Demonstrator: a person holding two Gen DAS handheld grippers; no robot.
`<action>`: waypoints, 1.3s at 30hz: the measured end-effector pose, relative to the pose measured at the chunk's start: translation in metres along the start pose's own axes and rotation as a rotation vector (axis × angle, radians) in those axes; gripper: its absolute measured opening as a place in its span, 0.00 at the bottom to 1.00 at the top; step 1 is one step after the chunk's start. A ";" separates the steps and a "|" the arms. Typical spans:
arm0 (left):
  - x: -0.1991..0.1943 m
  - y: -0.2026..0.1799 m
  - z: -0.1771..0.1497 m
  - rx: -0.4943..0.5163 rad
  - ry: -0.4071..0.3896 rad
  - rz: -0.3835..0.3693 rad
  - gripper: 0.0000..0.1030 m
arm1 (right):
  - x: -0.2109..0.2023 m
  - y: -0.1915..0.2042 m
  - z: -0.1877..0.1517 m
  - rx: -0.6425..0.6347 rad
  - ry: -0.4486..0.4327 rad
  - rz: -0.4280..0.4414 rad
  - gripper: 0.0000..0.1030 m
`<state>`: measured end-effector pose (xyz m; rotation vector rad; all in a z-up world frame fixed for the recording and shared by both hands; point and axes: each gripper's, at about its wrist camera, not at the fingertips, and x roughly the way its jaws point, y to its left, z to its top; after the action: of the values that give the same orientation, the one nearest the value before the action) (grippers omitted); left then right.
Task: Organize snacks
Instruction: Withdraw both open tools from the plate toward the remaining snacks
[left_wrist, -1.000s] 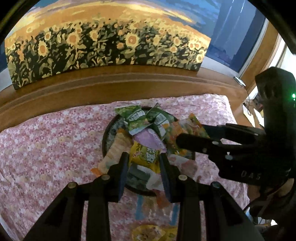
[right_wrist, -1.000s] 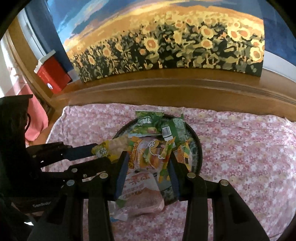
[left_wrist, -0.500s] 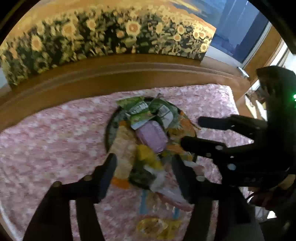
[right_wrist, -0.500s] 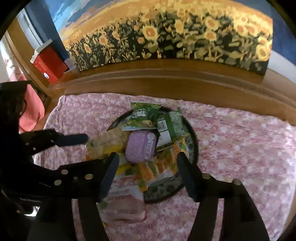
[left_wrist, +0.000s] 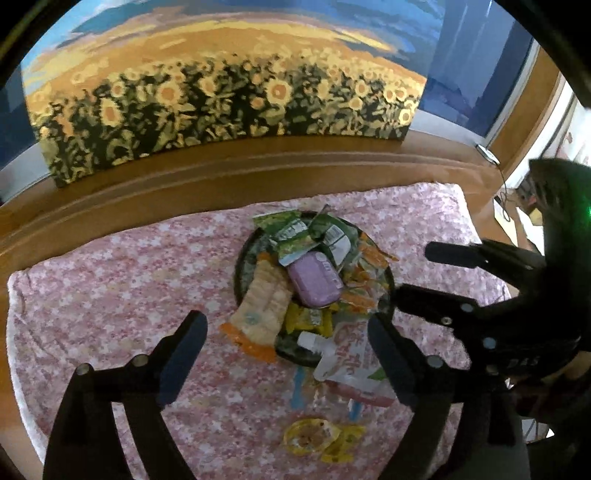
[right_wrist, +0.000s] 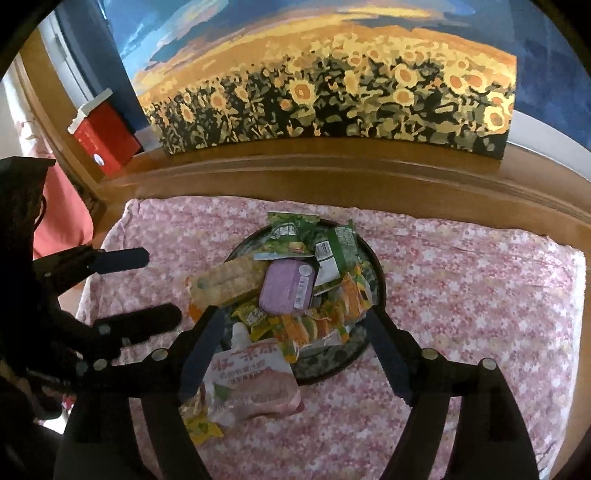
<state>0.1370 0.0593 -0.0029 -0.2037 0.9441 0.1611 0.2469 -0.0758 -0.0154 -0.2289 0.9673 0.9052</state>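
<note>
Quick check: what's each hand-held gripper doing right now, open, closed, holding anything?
Left hand-held gripper: open, jaws just widened, holding nothing.
Right hand-held gripper: open, jaws just widened, holding nothing.

A large sunflower-field painting (left_wrist: 229, 92) fills the top of both frames, leaning on a blue wall (left_wrist: 469, 62). Below it runs a curved wooden headboard (right_wrist: 332, 177). A pink floral bedspread (left_wrist: 110, 280) covers the lower half. At upper left in the right wrist view stands a red box (right_wrist: 105, 138).
</note>
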 end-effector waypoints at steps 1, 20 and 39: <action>-0.004 0.002 -0.002 -0.005 -0.004 0.007 0.89 | -0.003 0.000 -0.002 0.002 -0.003 -0.001 0.78; -0.013 0.007 -0.078 -0.052 0.085 0.070 0.88 | -0.022 0.024 -0.074 0.010 0.066 0.041 0.79; 0.036 -0.001 -0.098 -0.064 0.176 0.022 0.87 | -0.018 0.041 -0.128 -0.030 0.209 0.211 0.66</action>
<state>0.0806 0.0361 -0.0880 -0.2700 1.1178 0.1958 0.1330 -0.1299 -0.0666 -0.2541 1.1881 1.1053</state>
